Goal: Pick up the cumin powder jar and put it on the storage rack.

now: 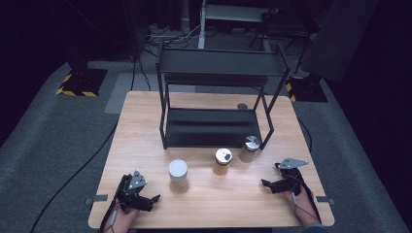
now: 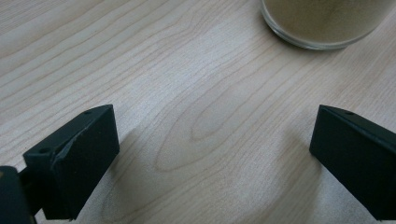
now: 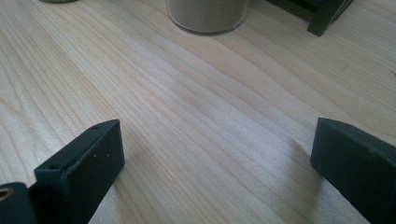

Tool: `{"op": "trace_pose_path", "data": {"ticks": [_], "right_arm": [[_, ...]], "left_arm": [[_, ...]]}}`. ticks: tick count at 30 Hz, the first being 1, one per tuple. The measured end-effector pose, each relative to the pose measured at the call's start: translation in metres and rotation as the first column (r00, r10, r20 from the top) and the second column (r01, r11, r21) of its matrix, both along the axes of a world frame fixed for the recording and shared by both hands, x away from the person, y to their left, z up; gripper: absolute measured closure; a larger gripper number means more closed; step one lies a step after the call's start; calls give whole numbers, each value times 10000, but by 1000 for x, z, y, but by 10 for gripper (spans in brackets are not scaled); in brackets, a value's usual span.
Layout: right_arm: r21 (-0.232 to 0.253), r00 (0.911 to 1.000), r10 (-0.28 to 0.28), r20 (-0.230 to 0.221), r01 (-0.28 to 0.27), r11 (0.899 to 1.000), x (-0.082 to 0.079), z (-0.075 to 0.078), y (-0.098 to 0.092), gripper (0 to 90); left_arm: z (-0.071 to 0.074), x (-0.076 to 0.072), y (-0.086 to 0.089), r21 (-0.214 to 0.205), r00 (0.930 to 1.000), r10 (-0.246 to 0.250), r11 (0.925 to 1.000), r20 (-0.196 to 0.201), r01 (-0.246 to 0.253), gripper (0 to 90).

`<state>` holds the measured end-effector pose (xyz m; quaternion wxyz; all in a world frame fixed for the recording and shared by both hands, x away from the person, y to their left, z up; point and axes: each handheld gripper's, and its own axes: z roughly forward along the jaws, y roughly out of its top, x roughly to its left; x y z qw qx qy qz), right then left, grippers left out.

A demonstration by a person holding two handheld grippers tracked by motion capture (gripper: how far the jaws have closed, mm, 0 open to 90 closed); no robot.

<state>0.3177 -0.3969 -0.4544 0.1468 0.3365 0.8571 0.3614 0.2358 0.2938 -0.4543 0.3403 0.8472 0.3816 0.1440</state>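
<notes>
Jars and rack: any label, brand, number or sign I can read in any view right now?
None can be read.
White-lidded jar: no label in the high view; plain glass base in the left gripper view.
Middle jar: dark mark on the lid, too small to read.
Metal-lidded jar: nothing legible.
Black rack: bare.

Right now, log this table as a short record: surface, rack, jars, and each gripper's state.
surface: wooden table
rack: black two-tier shelf, standing at the table's far half
jars: white-lid jar, middle jar, silver-lid jar, in a row before the rack
left gripper: open, nothing between the jaws, low near the front edge
right gripper: open, nothing between the jaws, low near the front edge
</notes>
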Motion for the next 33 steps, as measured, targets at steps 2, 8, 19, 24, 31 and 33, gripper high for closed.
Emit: {"op": "trace_pose_path", "data": {"ticks": [2, 8, 19, 24, 31, 33], "right_arm": [[-1, 10000, 1, 6, -1, 10000, 0, 0, 0, 23], [-2, 10000, -1, 8, 1, 10000, 0, 0, 0, 23], [-17, 9999, -140, 13, 140, 9999, -1, 0, 1, 20], [-17, 9999, -162, 15, 162, 9999, -1, 0, 1, 20], [-17, 9999, -161, 13, 161, 9999, -1, 0, 1, 20], [-16, 9999, -162, 14, 162, 9999, -1, 0, 1, 20]], "left_arm": [[0, 0, 0, 3, 10000, -16, 10000, 9, 16, 5], [1, 1, 1, 16, 10000, -60, 10000, -51, 60, 5], [16, -7, 7, -336, 9999, 38, 9994, 105, -35, 31], [27, -18, 13, -774, 9986, 71, 9970, 530, -30, 34], [33, -29, 19, -1267, 9958, 172, 9919, 904, -57, 35], [35, -31, 20, -1341, 9949, 188, 9910, 992, -54, 35]]}}
